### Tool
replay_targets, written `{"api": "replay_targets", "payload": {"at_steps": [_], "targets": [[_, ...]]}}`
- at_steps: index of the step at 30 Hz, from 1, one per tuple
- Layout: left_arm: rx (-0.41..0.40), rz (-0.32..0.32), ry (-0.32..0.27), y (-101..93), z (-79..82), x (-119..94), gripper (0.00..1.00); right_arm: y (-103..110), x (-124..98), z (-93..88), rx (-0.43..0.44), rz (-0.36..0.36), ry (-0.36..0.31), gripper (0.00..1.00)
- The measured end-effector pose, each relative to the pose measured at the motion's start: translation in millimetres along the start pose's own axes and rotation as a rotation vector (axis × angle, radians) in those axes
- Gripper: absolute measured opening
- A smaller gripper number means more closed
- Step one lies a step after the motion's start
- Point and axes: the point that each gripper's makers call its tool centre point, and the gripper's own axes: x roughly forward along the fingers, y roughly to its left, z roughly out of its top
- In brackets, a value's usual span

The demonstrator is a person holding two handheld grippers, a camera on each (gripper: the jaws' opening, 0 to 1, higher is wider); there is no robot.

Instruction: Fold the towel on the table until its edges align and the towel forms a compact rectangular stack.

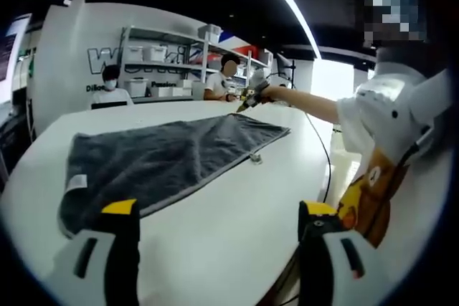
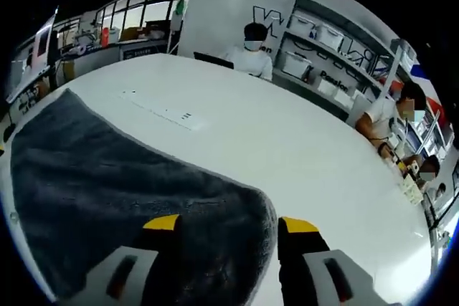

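Observation:
A dark grey towel (image 1: 165,155) lies spread flat on the round white table (image 1: 237,213), with a white label (image 1: 76,182) at its near left corner. My left gripper (image 1: 218,209) is open at the table's near side; its left yellow tip touches the towel's near edge in the picture, and bare table lies between the jaws. A person's arm reaches across from the right and holds my right gripper (image 1: 250,96) over the towel's far edge. In the right gripper view the right gripper (image 2: 229,224) is open over a rounded corner of the towel (image 2: 107,184), with nothing gripped.
Two people sit beyond the table (image 2: 287,148), one (image 2: 251,51) by a white wall and one (image 2: 391,116) by shelves (image 1: 165,55) of white bins. A black cable (image 1: 323,155) hangs off the table's right edge. Small items (image 2: 410,180) lie near that far edge.

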Motion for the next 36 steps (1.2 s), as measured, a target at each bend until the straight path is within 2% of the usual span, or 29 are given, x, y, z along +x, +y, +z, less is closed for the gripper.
{"api": "replay_targets", "payload": {"at_steps": [14,21,26,29,33,36], "targets": [[0.001,-0.010,-0.001,-1.5,0.1,1,0.96,32,-41,-8.6,0.006,0.091,-0.082,0.62],[0.003,-0.013,0.001,-2.0,0.1,2,0.96,43,-57,-16.8,-0.015,0.110,-0.097,0.63],[0.002,-0.012,0.004,-0.8,-0.1,3,0.96,54,-76,-22.0,0.019,0.128,-0.151,0.65],[0.005,-0.013,0.000,-0.7,0.1,4,0.96,65,-88,-37.7,0.044,0.133,-0.185,0.68],[-0.005,-0.006,-0.001,2.5,-1.4,2,0.96,83,-103,-66.0,0.052,0.154,-0.183,0.69],[-0.002,-0.003,0.009,4.7,-1.9,3,0.96,88,-116,-72.4,0.067,0.155,-0.210,0.69]]}}
